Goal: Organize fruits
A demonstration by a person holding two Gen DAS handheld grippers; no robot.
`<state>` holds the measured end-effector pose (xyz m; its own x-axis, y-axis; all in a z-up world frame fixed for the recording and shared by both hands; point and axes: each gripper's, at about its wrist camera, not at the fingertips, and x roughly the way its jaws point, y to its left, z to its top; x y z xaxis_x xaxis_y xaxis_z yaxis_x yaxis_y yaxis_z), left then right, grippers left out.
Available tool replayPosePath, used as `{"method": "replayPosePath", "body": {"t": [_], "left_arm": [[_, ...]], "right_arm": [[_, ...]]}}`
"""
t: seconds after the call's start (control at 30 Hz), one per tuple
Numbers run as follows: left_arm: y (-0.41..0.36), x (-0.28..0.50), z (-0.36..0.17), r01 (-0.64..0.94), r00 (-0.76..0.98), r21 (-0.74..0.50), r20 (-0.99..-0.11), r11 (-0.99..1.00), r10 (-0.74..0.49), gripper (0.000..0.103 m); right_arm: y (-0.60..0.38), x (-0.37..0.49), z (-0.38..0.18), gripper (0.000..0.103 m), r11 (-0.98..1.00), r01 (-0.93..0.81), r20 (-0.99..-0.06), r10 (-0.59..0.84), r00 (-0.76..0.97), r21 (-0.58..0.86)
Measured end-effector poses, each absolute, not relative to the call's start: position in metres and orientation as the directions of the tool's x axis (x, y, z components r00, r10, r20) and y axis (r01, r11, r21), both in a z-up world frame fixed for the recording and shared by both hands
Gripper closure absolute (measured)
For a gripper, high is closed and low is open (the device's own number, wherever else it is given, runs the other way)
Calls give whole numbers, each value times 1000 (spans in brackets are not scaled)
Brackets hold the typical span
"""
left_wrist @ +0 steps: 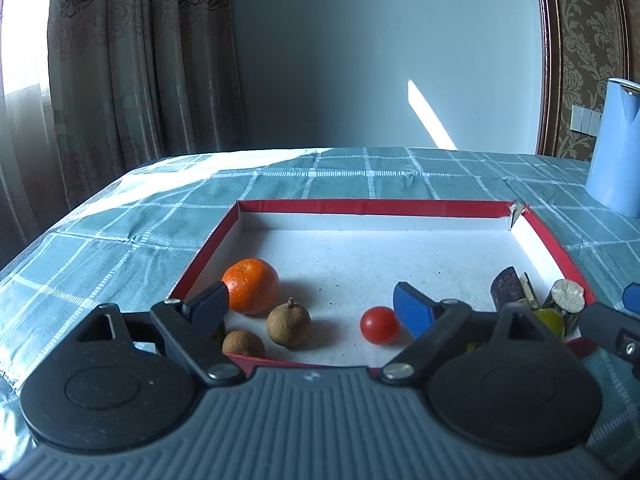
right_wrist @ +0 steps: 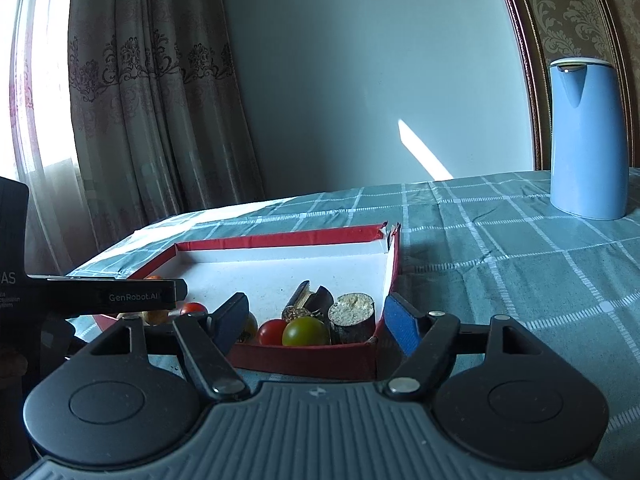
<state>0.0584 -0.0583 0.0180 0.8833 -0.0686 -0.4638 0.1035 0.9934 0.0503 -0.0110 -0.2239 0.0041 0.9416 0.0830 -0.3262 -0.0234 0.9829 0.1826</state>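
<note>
both claws wide, empty — sugarcane piece (right_wrist: pixel 351 317) stands upright in tray (right_wrist: pixel 280 239).

Bare tray (left_wrist: pixel 400 216) middle between fruit clusters

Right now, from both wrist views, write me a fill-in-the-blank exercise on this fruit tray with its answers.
1. The tray has a rim coloured ____.
2. The left gripper has its jaws ____, with nothing between them.
3. The largest fruit in the tray's left part is the ____ mandarin.
4. Beyond the tray, on the checked tablecloth, stands a ____ jug.

Missing words: red; open; orange; blue
</note>
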Motion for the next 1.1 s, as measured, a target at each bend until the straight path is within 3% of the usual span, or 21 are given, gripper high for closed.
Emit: {"method": "replayPosePath", "body": {"t": [0.23,0.37,1.1], "left_arm": [[-52,34,19,114,875,32,-477,993,-85,0],[-44,27,19,89,878,18,-473,996,-70,0],[-14,10,21,56,882,5,-469,998,-47,0]], "right_arm": [[-201,-18,4,28,986,10,-325,46,945,167],[-189,-17,3,21,987,29,-341,27,940,158],[-166,-6,2,21,990,23,-373,32,927,142]]}}
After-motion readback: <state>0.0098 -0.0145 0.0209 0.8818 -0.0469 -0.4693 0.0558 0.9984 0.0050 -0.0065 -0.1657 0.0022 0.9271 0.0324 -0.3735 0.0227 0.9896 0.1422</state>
